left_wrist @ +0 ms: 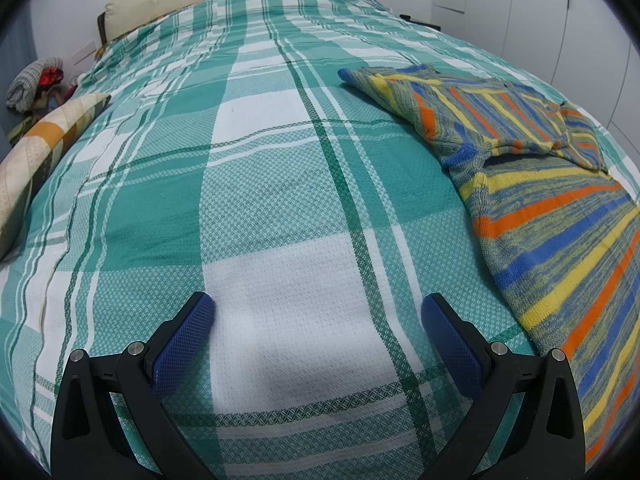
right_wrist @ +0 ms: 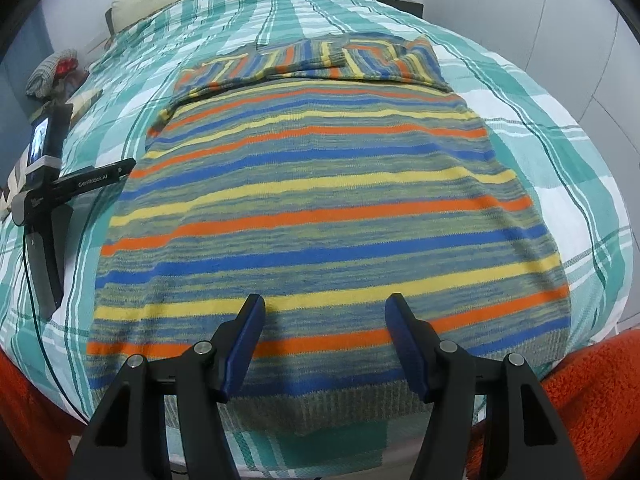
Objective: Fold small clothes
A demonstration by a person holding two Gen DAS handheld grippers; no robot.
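- At your far left, a pile of clothes [left_wrist: 34, 82] sits beyond the bed's edge; it is too small and warped by the lens to sort into items.
- A pillow [left_wrist: 44, 148] lies along the left side of the bedspread [left_wrist: 280, 200], and the frame edge cuts off its near end.
- Your left gripper [left_wrist: 318, 312] hangs over bare checked bedspread with its jaws wide apart and nothing between them; its blue pads [left_wrist: 188, 340] touch no cloth.
- In the right wrist view, that same left gripper shows as a black bar with a small screen beside the sweater's left edge; the print on the bar is hard to read.
- The sweater [right_wrist: 320, 200] lies flat on the bed to the right of your left gripper, stripes running across, its hem at the near edge of the bed.
- Both sleeves are folded in across the chest at the far end, covering the neckline.
- Your right gripper [right_wrist: 324, 316] sits above the sweater's lower stripes, jaws parted, gripping nothing; whether the pad tips brush the knit you cannot tell.
- The gripper's body hides the middle of the hem.
- Orange fleecy fabric [right_wrist: 580, 400] fills both lower corners of the right wrist view, cut off by the frame.
- White cabinet doors [left_wrist: 560, 20] stand beyond the bed at right.
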